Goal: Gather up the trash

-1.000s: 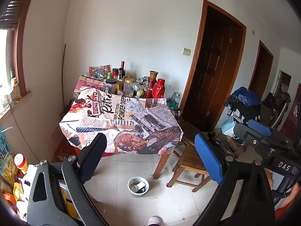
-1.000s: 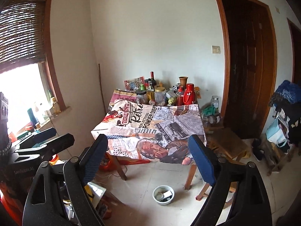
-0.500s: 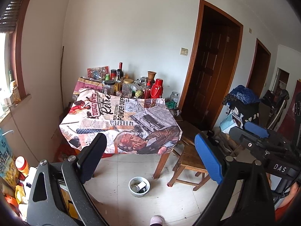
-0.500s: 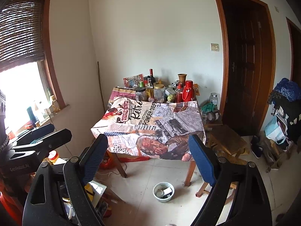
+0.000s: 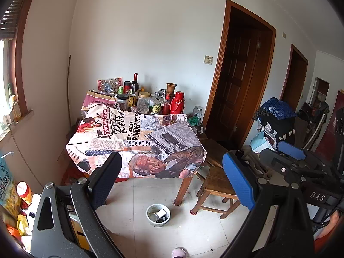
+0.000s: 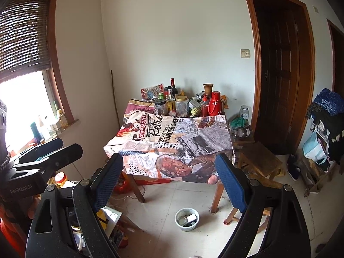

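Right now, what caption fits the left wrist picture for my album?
Open left gripper faces a table crowded with jars, a white bowl on the floor below.

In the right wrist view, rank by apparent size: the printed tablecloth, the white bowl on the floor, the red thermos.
1. Printed tablecloth, by far the largest.
2. White bowl.
3. Red thermos.
The bowl sits nearer the camera, so the last two are unsure.

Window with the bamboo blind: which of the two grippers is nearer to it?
Left. The left gripper is on the window side of the room; the right gripper is beside it, farther over toward the dark door.
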Tool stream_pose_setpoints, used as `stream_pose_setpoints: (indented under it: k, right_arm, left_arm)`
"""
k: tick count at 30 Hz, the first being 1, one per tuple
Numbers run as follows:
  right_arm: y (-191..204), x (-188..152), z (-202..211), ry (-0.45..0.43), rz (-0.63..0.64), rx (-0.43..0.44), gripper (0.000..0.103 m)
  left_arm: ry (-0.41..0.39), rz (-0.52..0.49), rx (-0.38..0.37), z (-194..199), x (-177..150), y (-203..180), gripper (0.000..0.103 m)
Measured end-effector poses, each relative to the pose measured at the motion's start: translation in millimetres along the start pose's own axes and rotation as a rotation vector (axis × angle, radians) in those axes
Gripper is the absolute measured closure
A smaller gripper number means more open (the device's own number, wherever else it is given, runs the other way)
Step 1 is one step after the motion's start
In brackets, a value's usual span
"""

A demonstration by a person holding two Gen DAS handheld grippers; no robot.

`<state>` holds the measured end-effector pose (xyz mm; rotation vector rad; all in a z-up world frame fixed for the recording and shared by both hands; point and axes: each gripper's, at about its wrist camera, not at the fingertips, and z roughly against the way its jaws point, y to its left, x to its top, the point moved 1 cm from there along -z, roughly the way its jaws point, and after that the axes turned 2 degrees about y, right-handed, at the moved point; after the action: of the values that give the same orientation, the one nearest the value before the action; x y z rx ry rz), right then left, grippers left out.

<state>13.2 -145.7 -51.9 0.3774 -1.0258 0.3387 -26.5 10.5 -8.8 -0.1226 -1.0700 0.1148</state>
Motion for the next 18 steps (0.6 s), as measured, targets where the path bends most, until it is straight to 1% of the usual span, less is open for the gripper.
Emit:
stream_pose_setpoints:
  k: [10, 18]
  right_arm:
    - [-4.7, 1.4, 1.5, -0.001, -0.001, 0.000, 0.017]
    - [-7.4, 2.0, 0.6, -0.002, -0.005, 0.003, 0.017]
  left_arm:
    - [0.000, -0.007, -0.012, -7.2, 4.9, -2.5, 0.008]
    - [-0.023, -0.025, -0.012, -6.8, 5.7, -7.0, 0.008]
